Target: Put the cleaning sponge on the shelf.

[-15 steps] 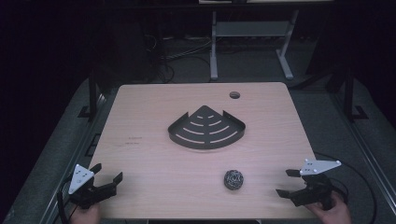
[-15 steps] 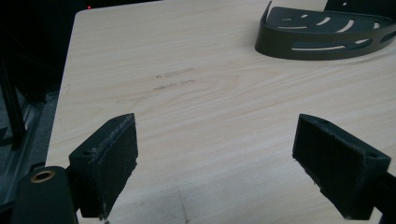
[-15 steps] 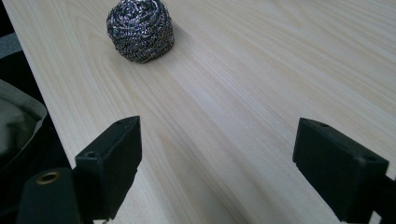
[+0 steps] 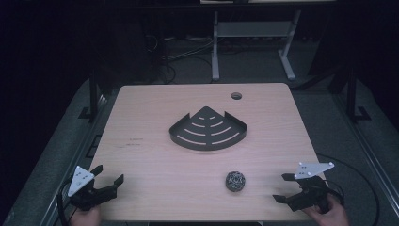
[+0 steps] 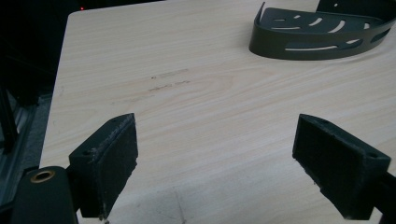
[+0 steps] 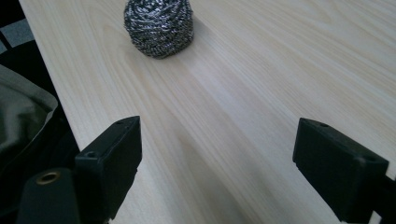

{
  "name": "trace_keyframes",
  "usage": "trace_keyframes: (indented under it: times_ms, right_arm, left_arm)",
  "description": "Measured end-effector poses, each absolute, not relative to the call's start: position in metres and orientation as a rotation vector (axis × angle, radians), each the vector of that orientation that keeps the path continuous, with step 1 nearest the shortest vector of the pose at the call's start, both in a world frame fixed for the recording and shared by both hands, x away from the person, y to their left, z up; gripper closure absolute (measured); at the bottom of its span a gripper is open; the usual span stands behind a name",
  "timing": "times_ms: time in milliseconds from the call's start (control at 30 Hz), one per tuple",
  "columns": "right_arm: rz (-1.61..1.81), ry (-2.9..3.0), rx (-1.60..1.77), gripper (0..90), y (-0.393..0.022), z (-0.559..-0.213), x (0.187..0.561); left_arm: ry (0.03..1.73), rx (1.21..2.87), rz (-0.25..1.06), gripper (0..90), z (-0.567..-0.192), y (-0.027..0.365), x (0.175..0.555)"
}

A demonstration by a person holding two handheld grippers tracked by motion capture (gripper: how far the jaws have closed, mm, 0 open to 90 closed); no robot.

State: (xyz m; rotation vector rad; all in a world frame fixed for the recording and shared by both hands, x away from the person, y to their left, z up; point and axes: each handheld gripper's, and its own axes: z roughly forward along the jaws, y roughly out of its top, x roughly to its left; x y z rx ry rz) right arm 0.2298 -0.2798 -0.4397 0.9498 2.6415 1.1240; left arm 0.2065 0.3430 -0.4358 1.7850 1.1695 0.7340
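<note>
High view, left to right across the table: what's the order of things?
left gripper → corner shelf → steel wool scrubber → right gripper

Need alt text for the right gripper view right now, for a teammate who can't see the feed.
A steel wool scouring ball sits on the light wooden table, ahead of the right gripper and left of its centre line. The two black jaws stand wide apart with nothing between them. Dark floor and some grey fabric show past the table's left edge.
</note>
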Motion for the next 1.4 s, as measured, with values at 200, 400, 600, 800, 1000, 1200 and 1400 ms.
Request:
trace_keyframes:
  times_ms: [200, 400, 600, 800, 1000, 1200, 1400]
  right_arm:
    - [1.114, 2.661, 0.937, 15.1, -0.272, -0.439, 0.231]
    - [1.108, 2.686, 0.932, 15.6, -0.265, -0.440, 0.231]
    - [1.124, 2.685, 0.895, 15.5, -0.253, -0.436, 0.229]
    - [1.109, 2.724, 0.867, 15.1, -0.239, -0.436, 0.230]
    - [1.096, 2.734, 0.877, 14.8, -0.233, -0.437, 0.233]
    - [1.065, 2.708, 0.884, 14.5, -0.229, -0.435, 0.235]
    - [1.032, 2.715, 0.874, 14.4, -0.221, -0.433, 0.240]
  left_arm:
    - [1.161, 1.789, 0.745, 13.3, -0.435, 0.342, 0.206]
    - [1.163, 1.789, 0.746, 13.4, -0.435, 0.342, 0.206]
    - [1.158, 1.798, 0.745, 13.4, -0.435, 0.341, 0.207]
    - [1.160, 1.798, 0.757, 13.4, -0.435, 0.341, 0.206]
    - [1.161, 1.797, 0.762, 13.4, -0.434, 0.341, 0.206]
    - [1.155, 1.808, 0.754, 13.4, -0.435, 0.339, 0.206]
    - [1.155, 1.812, 0.756, 13.4, -0.435, 0.339, 0.206]
